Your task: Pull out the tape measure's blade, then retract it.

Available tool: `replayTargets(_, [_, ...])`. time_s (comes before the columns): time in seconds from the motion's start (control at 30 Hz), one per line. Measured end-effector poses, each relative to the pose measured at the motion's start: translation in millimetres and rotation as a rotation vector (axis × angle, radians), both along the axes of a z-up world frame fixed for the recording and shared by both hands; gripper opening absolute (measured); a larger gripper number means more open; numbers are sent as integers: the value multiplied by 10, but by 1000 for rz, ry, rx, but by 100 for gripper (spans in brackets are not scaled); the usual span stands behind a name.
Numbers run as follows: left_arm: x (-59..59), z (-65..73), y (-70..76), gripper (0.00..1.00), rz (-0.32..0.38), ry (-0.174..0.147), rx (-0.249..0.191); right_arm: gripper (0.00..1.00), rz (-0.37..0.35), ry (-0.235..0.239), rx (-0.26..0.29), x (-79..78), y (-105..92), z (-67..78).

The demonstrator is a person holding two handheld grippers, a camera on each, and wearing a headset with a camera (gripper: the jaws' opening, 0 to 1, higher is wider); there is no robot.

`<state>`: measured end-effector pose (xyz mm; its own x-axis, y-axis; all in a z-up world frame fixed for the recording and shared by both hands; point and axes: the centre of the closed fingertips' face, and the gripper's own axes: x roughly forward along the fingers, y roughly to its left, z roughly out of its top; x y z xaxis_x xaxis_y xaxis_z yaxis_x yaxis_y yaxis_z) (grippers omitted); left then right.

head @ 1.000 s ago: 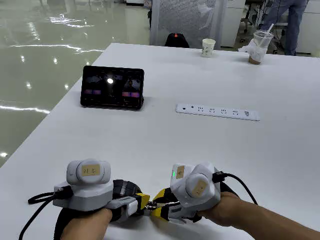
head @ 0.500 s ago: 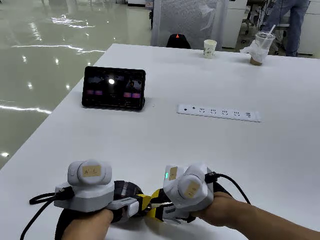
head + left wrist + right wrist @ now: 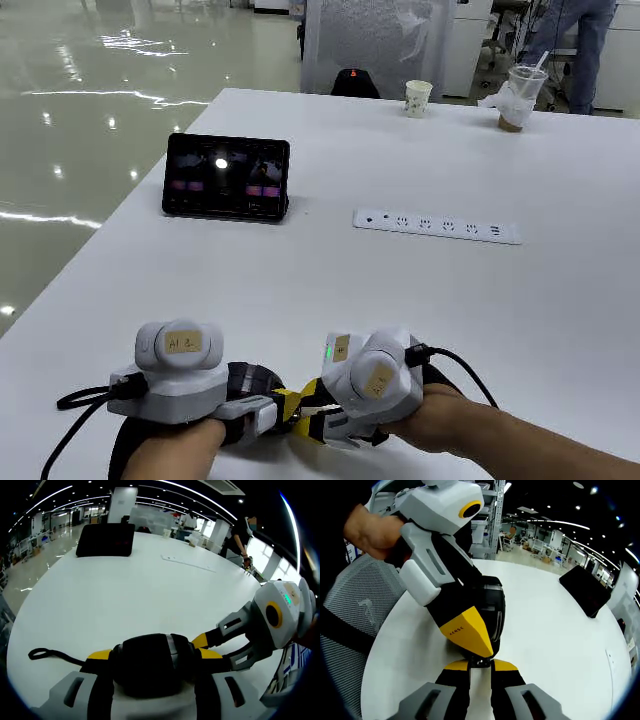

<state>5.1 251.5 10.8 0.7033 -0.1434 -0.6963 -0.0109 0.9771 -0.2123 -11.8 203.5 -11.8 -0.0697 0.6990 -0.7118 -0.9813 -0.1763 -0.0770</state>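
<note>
Clamping tape measure w/ left gripper, right gripper pinched tight on blade tip.

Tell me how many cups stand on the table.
2: a white paper cup at the far edge of the white table, and a clear plastic cup with a straw to its right. Others may be hidden.
</note>
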Motion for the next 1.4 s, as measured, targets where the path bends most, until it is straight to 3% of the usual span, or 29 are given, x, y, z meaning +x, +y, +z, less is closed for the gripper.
replayTargets(0.4, [-1, -5, -6, 62, -25, 21, -5, 16, -29, -19, -21, 84, -118, 37])
replayTargets(0.63, [-23, 54, -18, 61, -75, 10, 32, 20, -62, -25, -20, 151, -222, 105])
replayTargets(0.97, [-121, 109, 84, 67, -117, 0, 66, 25, -114, -25, -51, 183, -488, 113])
replayTargets(1.4, [-253, 189, 165, 69, -161, -23, 75, 35, -222, -10, -66, 220, -852, 104])
